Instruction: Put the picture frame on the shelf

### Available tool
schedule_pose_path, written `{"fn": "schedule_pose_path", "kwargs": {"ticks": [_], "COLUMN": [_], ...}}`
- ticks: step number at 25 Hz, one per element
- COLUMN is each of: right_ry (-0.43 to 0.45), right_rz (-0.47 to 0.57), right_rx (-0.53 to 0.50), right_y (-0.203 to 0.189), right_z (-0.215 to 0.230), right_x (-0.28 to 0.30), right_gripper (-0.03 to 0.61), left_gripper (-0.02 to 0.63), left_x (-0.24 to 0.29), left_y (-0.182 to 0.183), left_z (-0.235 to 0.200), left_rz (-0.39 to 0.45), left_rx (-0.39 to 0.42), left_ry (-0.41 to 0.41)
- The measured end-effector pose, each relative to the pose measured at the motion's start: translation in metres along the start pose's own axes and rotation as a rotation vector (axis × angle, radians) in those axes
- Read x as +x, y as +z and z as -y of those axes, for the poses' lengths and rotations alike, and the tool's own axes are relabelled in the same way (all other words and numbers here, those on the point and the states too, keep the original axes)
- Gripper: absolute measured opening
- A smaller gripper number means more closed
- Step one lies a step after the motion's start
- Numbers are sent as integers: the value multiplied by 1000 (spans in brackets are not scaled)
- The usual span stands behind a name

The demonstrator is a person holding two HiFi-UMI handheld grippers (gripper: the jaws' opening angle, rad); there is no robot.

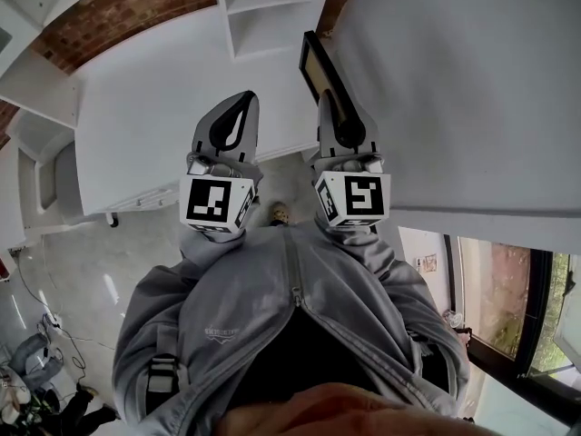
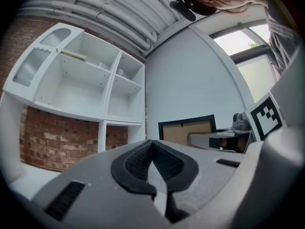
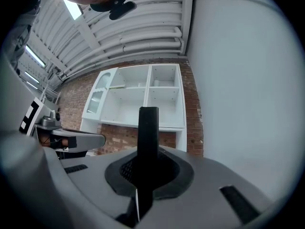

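My right gripper (image 1: pixel 330 107) is shut on a black picture frame (image 1: pixel 318 66) and holds it out in front of me. In the right gripper view the frame (image 3: pixel 147 128) stands edge-on between the pads, and my right gripper (image 3: pixel 147 152) clamps its lower edge. Its brown back and black border (image 2: pixel 187 130) show in the left gripper view. My left gripper (image 1: pixel 238 103) is level beside it, shut with nothing between its pads (image 2: pixel 139 160). A white shelf unit (image 1: pixel 272 12) with bare compartments stands ahead, apart from both grippers.
The shelf unit (image 3: pixel 143 97) hangs on a red brick wall (image 2: pixel 52 137). A large white wall panel (image 1: pixel 454 89) runs along my right side. A white cabinet block (image 1: pixel 154 125) lies ahead on the left. Cables and gear (image 1: pixel 36 361) lie on the pale floor at lower left.
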State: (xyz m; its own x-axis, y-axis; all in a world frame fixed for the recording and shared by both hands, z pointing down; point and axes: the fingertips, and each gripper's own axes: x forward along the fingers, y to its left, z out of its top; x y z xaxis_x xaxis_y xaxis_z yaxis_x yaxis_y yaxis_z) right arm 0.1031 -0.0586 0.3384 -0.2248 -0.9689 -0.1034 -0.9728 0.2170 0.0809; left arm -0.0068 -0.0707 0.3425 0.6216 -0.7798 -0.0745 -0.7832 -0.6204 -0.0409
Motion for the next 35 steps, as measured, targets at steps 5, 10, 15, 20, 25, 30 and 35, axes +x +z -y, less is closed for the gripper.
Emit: {"fn": "schedule_pose_path", "kwargs": {"ticks": [5,10,15,20,25,30,35], "right_ry": [35,72,98,111,100,89,74], "right_rz": [8,7,6,-3,-11,-16,-18], "right_rx": [12,31,41,28,15,3,-4], "right_y": [-6,-13,-15,-21,-20,-24,-27], "right_z": [19,21,20,12,15,15,13], "right_x": [23,37,47,70,98,130,167], "right_gripper": [34,34,34,34,34,34,34], "left_gripper": [8,8,8,8,8,8,8], "left_x": [25,35,38,48,67,89,114], "left_y": [-2,-7,-9,-13,-12,-15,-17], "left_z": [-5,-10,-14,-36,-58,-84,-110], "left_rz": [-3,-17,-23,-24,-23,-20,-16], "left_rx": [5,12,6,2,-3,-7,-11], "left_ry": [44,78,100,109,104,90,65]}}
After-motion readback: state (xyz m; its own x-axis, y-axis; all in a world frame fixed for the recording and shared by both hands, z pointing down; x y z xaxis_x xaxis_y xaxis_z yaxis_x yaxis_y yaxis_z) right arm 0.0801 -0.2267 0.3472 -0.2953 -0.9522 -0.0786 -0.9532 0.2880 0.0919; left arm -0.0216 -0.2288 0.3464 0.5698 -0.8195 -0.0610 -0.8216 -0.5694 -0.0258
